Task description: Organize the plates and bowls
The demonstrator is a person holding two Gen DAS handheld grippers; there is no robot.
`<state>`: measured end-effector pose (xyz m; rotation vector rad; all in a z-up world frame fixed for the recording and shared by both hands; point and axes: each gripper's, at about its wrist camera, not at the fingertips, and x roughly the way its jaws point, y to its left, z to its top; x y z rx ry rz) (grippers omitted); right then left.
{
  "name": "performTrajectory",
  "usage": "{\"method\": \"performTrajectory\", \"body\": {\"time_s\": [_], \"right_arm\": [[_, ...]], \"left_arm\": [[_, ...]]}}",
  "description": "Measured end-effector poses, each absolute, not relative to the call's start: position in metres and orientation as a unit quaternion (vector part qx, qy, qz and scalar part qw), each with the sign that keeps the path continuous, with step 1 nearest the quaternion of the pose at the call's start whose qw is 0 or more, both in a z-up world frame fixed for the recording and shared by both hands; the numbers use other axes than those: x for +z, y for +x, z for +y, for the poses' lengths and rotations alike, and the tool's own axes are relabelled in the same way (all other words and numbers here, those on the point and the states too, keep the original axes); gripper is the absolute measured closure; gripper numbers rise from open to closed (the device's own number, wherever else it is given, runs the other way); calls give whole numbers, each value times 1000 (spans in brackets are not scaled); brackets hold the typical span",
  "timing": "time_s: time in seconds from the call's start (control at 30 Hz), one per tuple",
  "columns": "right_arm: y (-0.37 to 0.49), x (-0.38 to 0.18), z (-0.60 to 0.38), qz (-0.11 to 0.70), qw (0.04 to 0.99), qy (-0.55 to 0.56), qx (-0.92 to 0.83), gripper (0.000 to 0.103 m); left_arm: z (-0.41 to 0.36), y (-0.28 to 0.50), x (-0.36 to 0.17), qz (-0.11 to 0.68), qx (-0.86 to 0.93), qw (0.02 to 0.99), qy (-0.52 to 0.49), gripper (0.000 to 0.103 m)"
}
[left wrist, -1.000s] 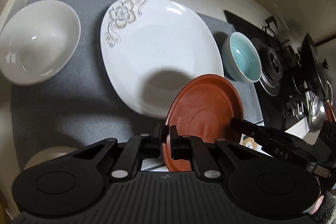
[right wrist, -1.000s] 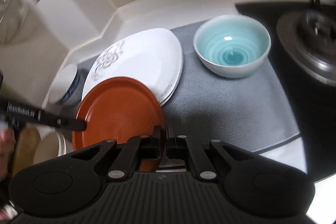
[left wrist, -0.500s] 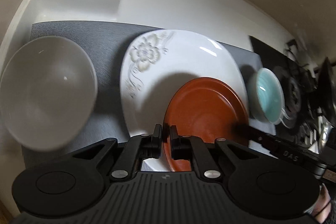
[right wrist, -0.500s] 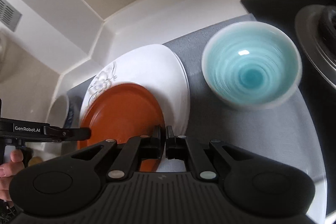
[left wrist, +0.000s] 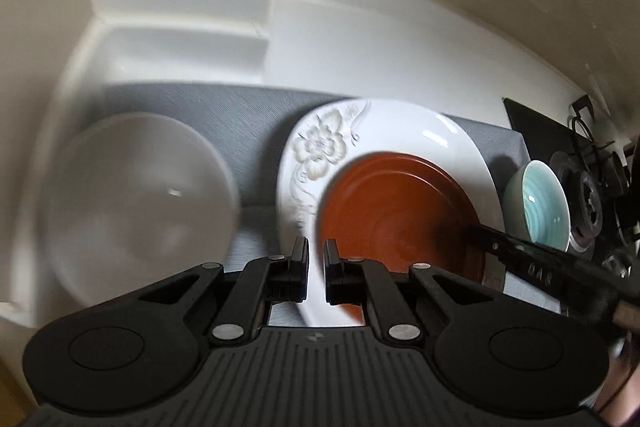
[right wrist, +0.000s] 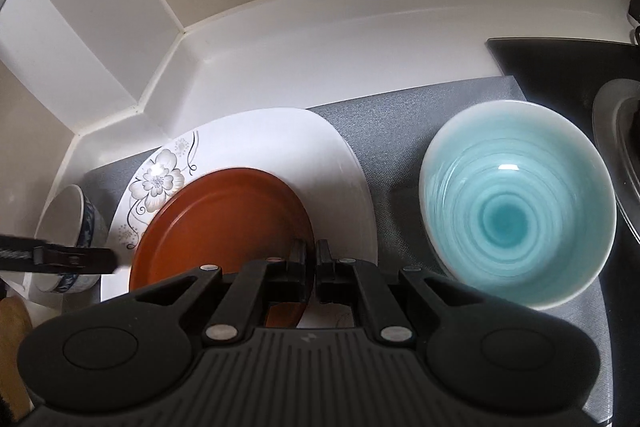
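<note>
Nearest in each wrist view are the black fingers. The left gripper [left wrist: 316, 267] is clenched on the near-left rim of the brown plate [left wrist: 394, 211], w/ the white rim passing right by its pads. The right gripper [right wrist: 311, 267] is clenched on the same plate's near-right rim [right wrist: 224, 219]. Can't tell if either also pinches the white plate underneath. The brown plate sits on the white flowered plate [right wrist: 304, 147], toward its near side, flower print showing at the far-left. Both lie on the grey mat [right wrist: 400, 131] covering the desk. Right of the plates, apart from them, is the teal bowl [right wrist: 516, 215], upright on the mat. Left of the plates is a white bowl [left wrist: 136, 203], blurred in the left view; from the right view its outside shows a blue pattern. Further right is the black stove [left wrist: 588, 179]. At the far side is the white desk edge and wall [right wrist: 320, 39].
</note>
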<state>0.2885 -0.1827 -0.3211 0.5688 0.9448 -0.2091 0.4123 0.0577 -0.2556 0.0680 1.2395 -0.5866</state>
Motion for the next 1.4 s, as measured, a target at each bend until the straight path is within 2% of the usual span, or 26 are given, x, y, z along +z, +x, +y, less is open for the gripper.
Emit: {"method": "performTrajectory", "body": {"time_s": [0.07, 0.13, 0.2, 0.27, 0.37, 0.53, 0.6, 0.67, 0.97, 1.03, 1.07, 1.1, 1.13, 1.23, 1.4], "right_arm": [[286, -320, -186, 441, 842, 293, -100, 86], [281, -311, -183, 431, 848, 286, -114, 67], [275, -299, -175, 411, 860, 279, -114, 67], [275, -286, -163, 400, 868, 277, -99, 67], [284, -270, -139, 385, 877, 282, -54, 67], [314, -260, -88, 388, 884, 259, 31, 67], [324, -265, -72, 395, 880, 259, 56, 67], [334, -272, -60, 404, 872, 267, 71, 67], [363, -297, -39, 449, 844, 285, 76, 67], [369, -301, -35, 458, 843, 272, 68, 68], [371, -304, -34, 461, 843, 269, 66, 71], [373, -306, -34, 460, 844, 268, 67, 82], [374, -305, -32, 460, 845, 265, 67, 87], [374, -299, -24, 471, 849, 228, 74, 89], [363, -292, -28, 505, 822, 247, 91, 88]], "left_arm": [[74, 408, -248, 561, -254, 787, 33, 94], [94, 407, -243, 559, -237, 794, 22, 90], [115, 403, -238, 548, -223, 806, 12, 81], [135, 397, -237, 531, -219, 819, 2, 66], [162, 390, -243, 516, -209, 830, -26, 61], [192, 385, -259, 508, -158, 843, -83, 64], [195, 386, -262, 500, -156, 847, -94, 69], [199, 387, -263, 498, -166, 843, -116, 78], [220, 400, -284, 518, -156, 817, -199, 76], [218, 399, -283, 513, -157, 822, -190, 80], [215, 398, -282, 511, -156, 826, -182, 80], [212, 395, -281, 509, -157, 829, -174, 80], [210, 392, -279, 507, -156, 832, -165, 80], [210, 390, -279, 518, -151, 827, -156, 80], [221, 379, -278, 543, -158, 806, -177, 80]]}}
